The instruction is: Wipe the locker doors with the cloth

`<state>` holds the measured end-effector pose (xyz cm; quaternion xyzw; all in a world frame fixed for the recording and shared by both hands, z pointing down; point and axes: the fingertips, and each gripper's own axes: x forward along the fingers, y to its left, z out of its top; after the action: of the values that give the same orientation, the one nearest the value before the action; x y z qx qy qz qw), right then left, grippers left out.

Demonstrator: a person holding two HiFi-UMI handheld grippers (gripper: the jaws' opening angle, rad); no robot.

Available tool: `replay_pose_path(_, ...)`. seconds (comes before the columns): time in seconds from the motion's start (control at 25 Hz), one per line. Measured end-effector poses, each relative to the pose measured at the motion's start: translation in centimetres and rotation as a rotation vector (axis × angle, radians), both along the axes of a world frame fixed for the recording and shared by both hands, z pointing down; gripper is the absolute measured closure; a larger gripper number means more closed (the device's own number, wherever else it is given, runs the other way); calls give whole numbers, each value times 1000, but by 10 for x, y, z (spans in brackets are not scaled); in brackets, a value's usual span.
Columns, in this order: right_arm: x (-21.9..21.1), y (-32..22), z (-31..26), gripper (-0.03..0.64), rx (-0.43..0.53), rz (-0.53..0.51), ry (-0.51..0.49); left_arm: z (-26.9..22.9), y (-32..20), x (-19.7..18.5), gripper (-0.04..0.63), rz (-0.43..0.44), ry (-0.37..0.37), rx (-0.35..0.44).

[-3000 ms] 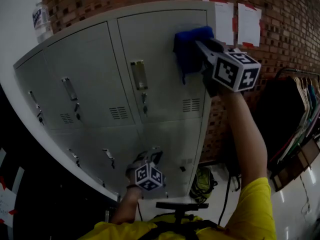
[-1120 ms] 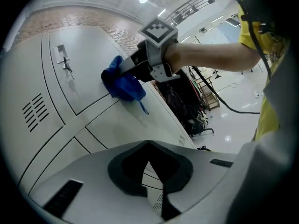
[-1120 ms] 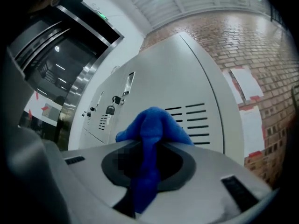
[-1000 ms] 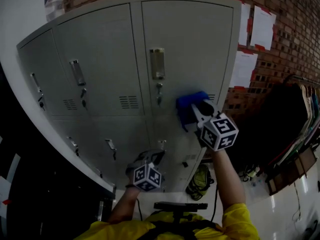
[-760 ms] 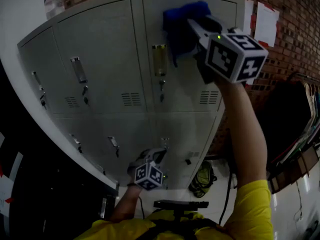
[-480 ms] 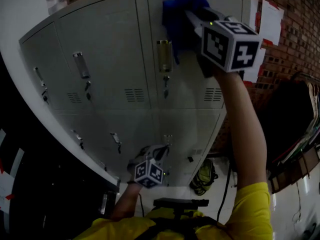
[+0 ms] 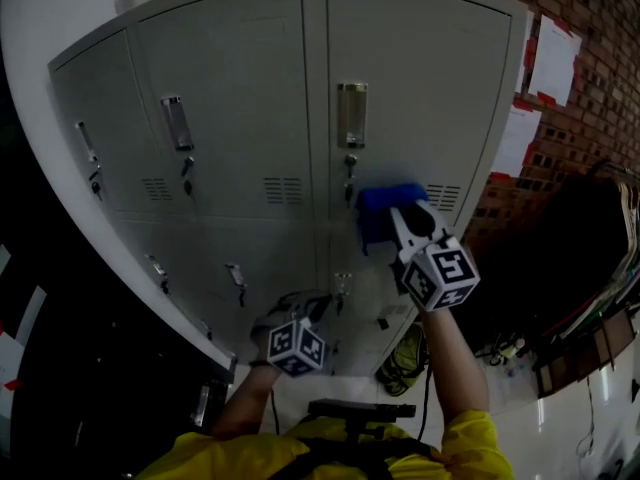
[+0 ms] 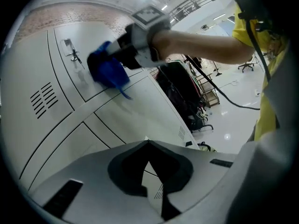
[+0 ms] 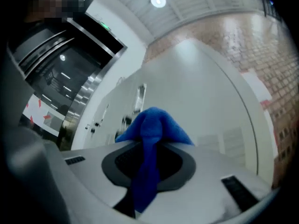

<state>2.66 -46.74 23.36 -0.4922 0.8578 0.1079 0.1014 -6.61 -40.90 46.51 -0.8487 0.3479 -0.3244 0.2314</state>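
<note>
**Head view.** The blue cloth (image 7: 378, 211) is gripped by the right gripper (image 7: 405, 226). It is laid against the lower part of the upper right locker door (image 7: 420, 88), below the door's handle plate (image 7: 351, 114) and just beside the vent slots (image 7: 443, 197).

**Right gripper view.** The jaws are seen clamped on a bunched fold of the cloth, and a loose end is seen trailing between them toward the camera.

**Left gripper.** The left gripper (image 7: 303, 308) is held low, in front of the lower row of doors (image 7: 300, 268) (well apart from the cloth). In the left gripper view its jaws are seen pressed together at the tips, with nothing between them.

**Surroundings.** A brick wall (image 7: 590, 18) bearing paper sheets (image 7: 553, 60) is shown to the right of the lockers.
</note>
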Motion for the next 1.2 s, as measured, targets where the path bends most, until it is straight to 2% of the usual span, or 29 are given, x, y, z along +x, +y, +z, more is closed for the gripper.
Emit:
replay_pose_path(0.08, -7, 9, -96, 545, 120, -35, 9, -1, 1, -2, 597, 5, -5, 3)
replay_pose_path(0.2, -39, 33, -242, 545, 228, -209, -44, -4, 2, -2, 597, 20, -13, 26)
replay_pose_path(0.24, -50, 39, -281, 545, 261, -234, -44, -5, 2, -3, 597, 24, -13, 38)
replay_pose_path(0.32, -67, 39, -328, 543, 302, -178, 19, -7, 3, -9, 597, 15, -10, 43)
replay_pose_path(0.36, -76, 34, -335, 544, 292, -146, 58, -8, 3, -13, 597, 3, -7, 36)
replay_pose_path(0.48, -98, 11, -293, 543, 177, -131, 127, -10, 1, -25, 597, -19, 2, 36)
replay_pose_path(0.6, -95, -5, -206, 543, 95, -172, 88, -5, 1, -33, 597, -23, -2, 29)
replay_pose_path(0.72, -87, -6, -140, 543, 89, -133, 89, 1, 2, -36, 597, -26, -20, 3)
replay_pose_path(0.84, -75, 1, -133, 545, 89, -156, 17, 3, 1, -35, 597, -27, -6, -6)
replay_pose_path(1.0, -56, 37, -115, 544, 124, -123, -8, 4, 2, -35, 597, -33, 22, -10)
replay_pose_path(1.2, -70, 27, -9, 545, -48, -102, 15, 17, 3, -38, 597, -15, -5, -32)
